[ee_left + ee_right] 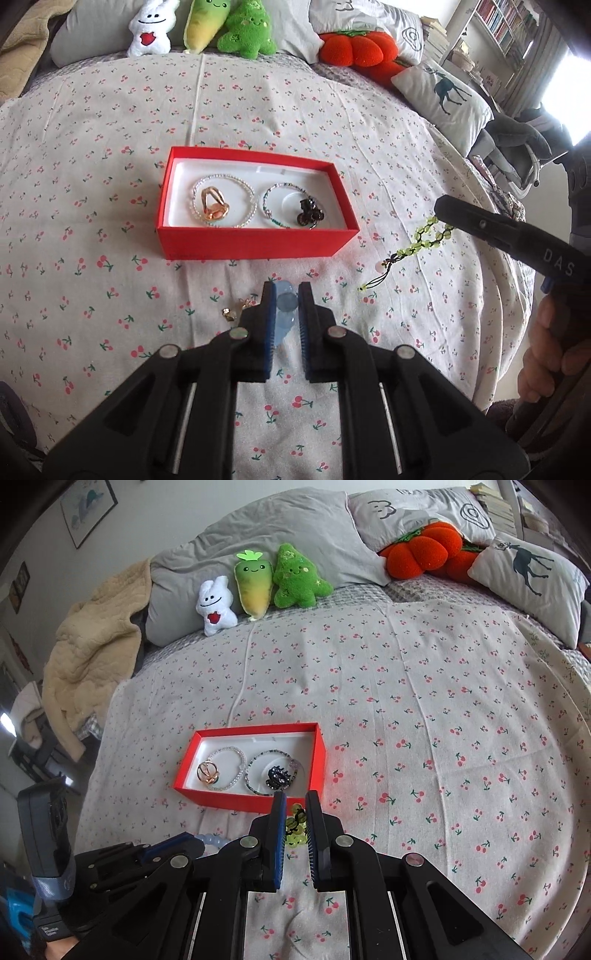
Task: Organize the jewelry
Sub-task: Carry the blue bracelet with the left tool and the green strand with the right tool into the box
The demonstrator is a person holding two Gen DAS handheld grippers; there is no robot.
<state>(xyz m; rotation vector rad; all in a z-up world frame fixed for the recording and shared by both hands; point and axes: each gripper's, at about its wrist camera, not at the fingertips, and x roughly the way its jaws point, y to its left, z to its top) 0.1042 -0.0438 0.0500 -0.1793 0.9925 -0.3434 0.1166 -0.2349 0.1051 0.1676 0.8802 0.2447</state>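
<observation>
A red box (255, 242) with a white inside sits on the cherry-print sheet; it also shows in the right wrist view (221, 797). It holds two bead bracelets, a gold clip (212, 206) and a dark clip (310, 214). My left gripper (287, 291) is shut on a pale blue bead bracelet (286, 314), just in front of the box. My right gripper (295, 808) is shut on a green bead bracelet (295, 829); in the left wrist view that bracelet (413, 247) hangs from the right gripper's tip. A small gold piece (236, 310) lies left of my left gripper.
Plush toys (255, 587), grey pillows (295, 535), an orange cushion (421, 550) and a deer pillow (532, 576) line the far end of the bed. A beige blanket (92, 653) hangs at the left edge. Shelves (498, 26) stand beyond the bed.
</observation>
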